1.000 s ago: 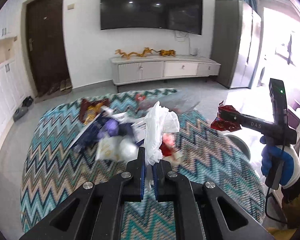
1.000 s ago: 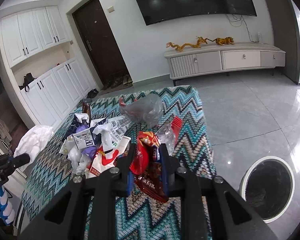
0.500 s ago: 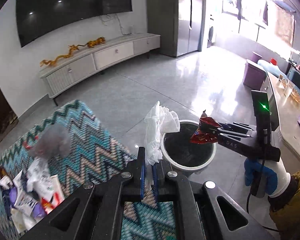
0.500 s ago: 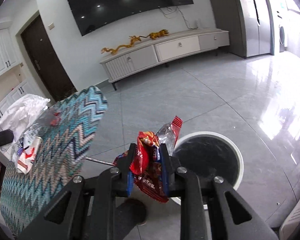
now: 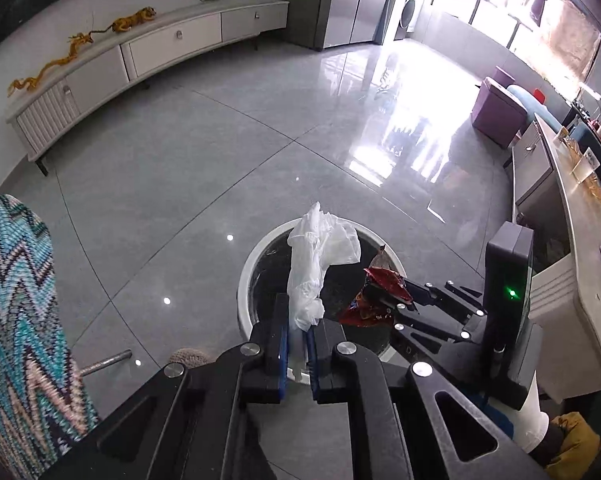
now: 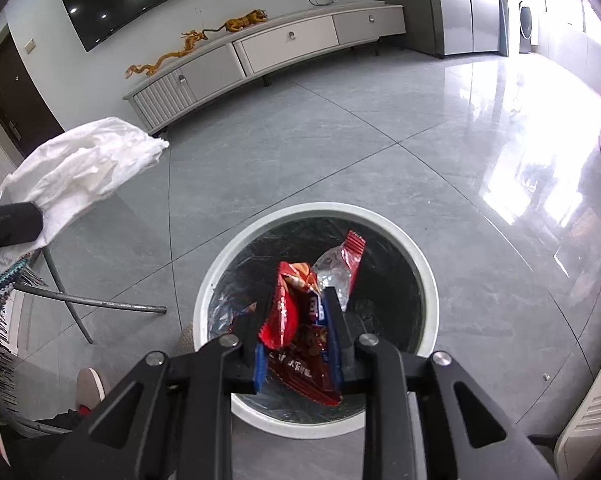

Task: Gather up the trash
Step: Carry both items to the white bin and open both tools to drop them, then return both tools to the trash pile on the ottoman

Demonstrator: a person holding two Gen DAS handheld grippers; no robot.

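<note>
While both tools hang over the round white-rimmed bin [image 6: 428, 276] on the grey tiled floor [image 5: 204, 168], each has trash between its fingers. Left tool [image 5: 298, 334]: clenched on the lower end of a crumpled white plastic bag [image 5: 320, 248], which stands up out of the narrow gap between the blue pads and sits above the bin's dark, liner-covered opening in the left wrist view. Right tool [image 6: 298, 324]: jaws have just been opening, and a red snack wrapper [image 6: 284, 312] with a clear, red-edged wrapper [image 6: 340, 268] beside it is between them; the red wrapper lies against the left pad, but whether the right pad presses it I cannot tell (grip looks loose, not confirmed). Both wrappers sit directly over the bin mouth. From the left wrist view the right tool [image 5: 374, 294] comes in from the right with the red wrapper at its tip, just beside the white bag and above the bin rim. Zigzag-patterned cloth on the table [image 5: 16, 300] shows at the left edge, well apart from the bin. Low white TV cabinet [image 6: 260, 48] along the far wall carries golden dragon figures [image 6: 196, 40].
</note>
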